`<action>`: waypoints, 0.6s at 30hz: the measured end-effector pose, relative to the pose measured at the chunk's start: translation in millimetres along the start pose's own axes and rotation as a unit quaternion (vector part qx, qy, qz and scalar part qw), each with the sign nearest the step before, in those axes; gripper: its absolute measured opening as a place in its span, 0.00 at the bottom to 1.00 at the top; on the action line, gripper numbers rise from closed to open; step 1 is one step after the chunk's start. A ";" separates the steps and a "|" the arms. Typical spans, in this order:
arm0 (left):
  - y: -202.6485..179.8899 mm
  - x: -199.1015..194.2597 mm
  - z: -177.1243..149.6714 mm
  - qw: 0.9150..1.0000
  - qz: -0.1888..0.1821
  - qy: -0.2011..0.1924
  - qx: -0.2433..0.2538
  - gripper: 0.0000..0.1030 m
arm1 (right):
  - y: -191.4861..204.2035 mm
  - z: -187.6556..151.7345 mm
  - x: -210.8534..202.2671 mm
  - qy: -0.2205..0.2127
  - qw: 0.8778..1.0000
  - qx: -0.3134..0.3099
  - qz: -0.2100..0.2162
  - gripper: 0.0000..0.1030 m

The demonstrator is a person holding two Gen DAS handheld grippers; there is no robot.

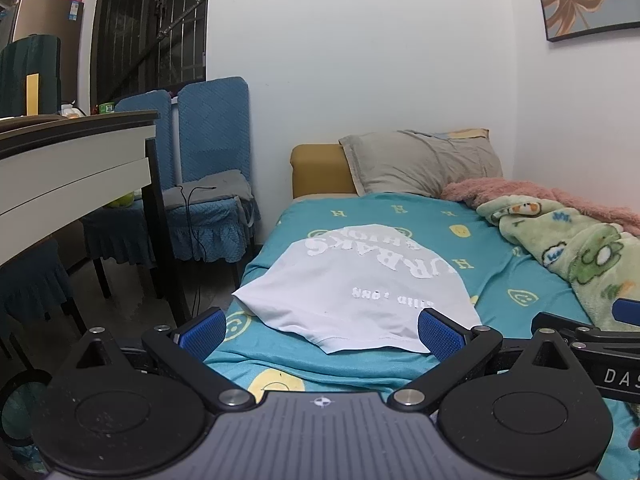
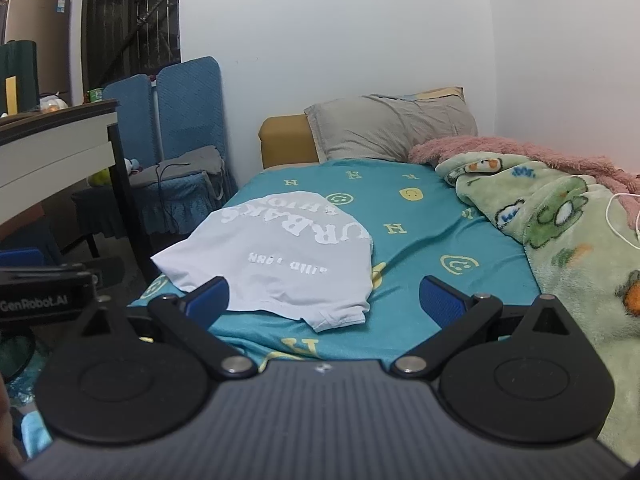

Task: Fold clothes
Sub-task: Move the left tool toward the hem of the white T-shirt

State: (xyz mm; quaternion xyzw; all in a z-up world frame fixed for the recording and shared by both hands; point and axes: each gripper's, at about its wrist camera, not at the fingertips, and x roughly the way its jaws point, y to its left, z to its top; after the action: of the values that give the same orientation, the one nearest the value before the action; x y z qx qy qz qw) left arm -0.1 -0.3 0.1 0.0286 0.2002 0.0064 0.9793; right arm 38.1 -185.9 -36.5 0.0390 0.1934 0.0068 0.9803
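A white T-shirt [image 1: 352, 292] with white lettering lies folded on the teal bed sheet [image 1: 492, 280], near the bed's left edge; it also shows in the right wrist view [image 2: 276, 264]. My left gripper [image 1: 320, 332] is open and empty, its blue pads either side of the shirt's near hem, just short of it. My right gripper [image 2: 324, 300] is open and empty, over the sheet at the shirt's near right corner. The right gripper's body shows at the right edge of the left wrist view [image 1: 580, 340].
A grey pillow [image 1: 420, 160] lies at the bed's head. A green and pink blanket [image 1: 572, 240] is heaped along the wall side. A white table [image 1: 72, 168] and blue-covered chairs [image 1: 208, 160] stand left of the bed.
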 end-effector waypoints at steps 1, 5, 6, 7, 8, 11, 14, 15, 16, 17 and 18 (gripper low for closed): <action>-0.8 -0.2 0.0 1.000 0.002 -0.001 0.002 1.00 | 1.9 -1.6 -0.3 -0.002 1.000 0.000 0.000 1.00; -6.1 -1.1 -0.3 1.000 0.005 -0.002 0.007 1.00 | 12.7 -10.5 -0.4 0.003 1.000 0.001 0.003 1.00; -5.4 -0.7 -0.7 1.000 0.005 -0.002 0.006 1.00 | 9.8 -8.8 -0.5 0.004 1.000 0.001 0.004 1.00; -3.9 -0.1 -1.3 1.000 0.006 -0.002 0.006 1.00 | 7.0 -7.1 -0.6 0.005 1.000 0.000 0.004 1.00; -2.5 -1.0 -0.9 1.000 0.006 -0.003 0.004 1.00 | 4.3 -5.3 -0.7 0.006 1.000 0.001 0.005 1.00; -2.0 -4.8 0.1 1.000 0.006 -0.005 0.005 1.00 | -1.9 0.5 -0.3 0.010 1.000 0.003 0.009 1.00; -3.6 -5.5 -0.3 1.000 0.008 -0.004 0.008 1.00 | -2.7 1.6 0.7 0.011 1.000 0.001 0.010 1.00; -3.5 -4.9 -0.7 1.000 0.009 -0.004 0.009 1.00 | -3.0 2.0 1.0 0.012 1.000 0.001 0.010 1.00; -3.7 -4.8 -0.7 1.000 0.009 -0.003 0.009 1.00 | -3.3 2.4 1.4 0.013 1.000 0.001 0.010 1.00; -3.7 -4.8 -0.6 1.000 0.009 -0.002 0.009 1.00 | -3.6 2.8 1.7 0.013 1.000 0.000 0.010 1.00; -3.0 -4.6 -0.3 1.000 0.008 -0.001 0.008 1.00 | -3.9 3.0 2.0 0.014 1.000 0.000 0.010 1.00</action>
State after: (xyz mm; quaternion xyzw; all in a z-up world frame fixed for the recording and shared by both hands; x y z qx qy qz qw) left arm -4.4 -3.5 1.5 0.0381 0.1987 0.0127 0.9792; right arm 41.1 -190.0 -34.8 0.0407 0.2064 0.0171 0.9775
